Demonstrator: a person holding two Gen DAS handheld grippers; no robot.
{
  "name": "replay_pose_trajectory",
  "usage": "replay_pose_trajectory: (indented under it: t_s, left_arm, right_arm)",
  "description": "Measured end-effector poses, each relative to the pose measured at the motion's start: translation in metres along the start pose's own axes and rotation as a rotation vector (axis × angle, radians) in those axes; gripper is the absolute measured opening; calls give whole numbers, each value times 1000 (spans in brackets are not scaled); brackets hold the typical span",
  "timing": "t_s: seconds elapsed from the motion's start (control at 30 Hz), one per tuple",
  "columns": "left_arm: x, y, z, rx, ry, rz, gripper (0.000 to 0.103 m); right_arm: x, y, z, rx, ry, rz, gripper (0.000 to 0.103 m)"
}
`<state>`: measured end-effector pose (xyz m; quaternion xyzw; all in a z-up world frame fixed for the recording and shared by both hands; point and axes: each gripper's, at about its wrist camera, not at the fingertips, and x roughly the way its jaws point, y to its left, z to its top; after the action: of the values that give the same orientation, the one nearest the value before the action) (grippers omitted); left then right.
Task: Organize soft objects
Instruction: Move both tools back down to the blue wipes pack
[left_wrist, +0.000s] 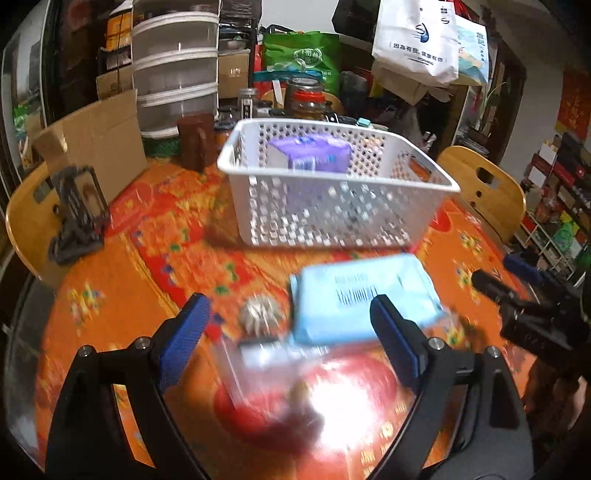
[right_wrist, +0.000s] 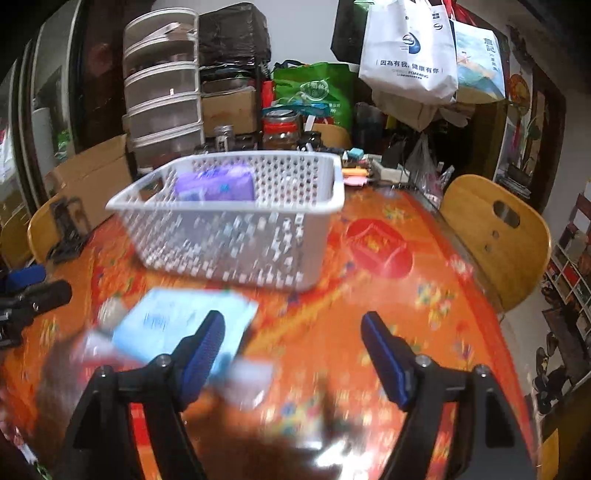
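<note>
**Both tongs empty, blue pack next for the basket**

Tabletop (left_wrist: 122, 266): round, orange-red patterned cloth, glossy w/ glare near the front edge. Wooden chair backs at both sides; clutter of jars, drawers, bags along the far rim.

Basket (left_wrist: 332, 206): white, perforated, sits mid-tabletop toward the back. Purple pack (left_wrist: 310, 153) already inside, at the far wall. Rest of basket looks free.

Blue pack (left_wrist: 364, 295): lies flat on tabletop, just in front of basket, not touching it. Smaller clear/white wrapped items beside it, too blurred to ID.

Left tongs (left_wrist: 291, 325): spread wide, nothing between pads, hovering just short of the blue pack. Right tongs (right_wrist: 293, 343): spread too, empty, over bare cloth w/ the pack off to their left.

Judgement: next step = pick up blue pack. Approach low, pinch across the short side, squeeze gently since it's soft. Lift clear over the near basket rim before releasing.

Room: open cloth to the right of basket; left side tighter, black stand (left_wrist: 77, 214) near the edge. Keep the two tongs from crossing over the pack.
</note>
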<state>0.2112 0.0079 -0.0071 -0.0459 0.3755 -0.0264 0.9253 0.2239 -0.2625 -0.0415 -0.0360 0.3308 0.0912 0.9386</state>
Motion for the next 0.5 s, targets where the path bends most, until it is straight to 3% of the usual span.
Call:
replay_pose_trajectory:
  t_s: [0.17,0.5]
  left_arm:
    - [2,-2,-30,5,14,-49,87]
    - [28,23,-31,-21,54,-4,87]
  right_arm:
    - [-6,7,-28,-12,18,61,78]
    - [7,10,-39,0,54,145,78]
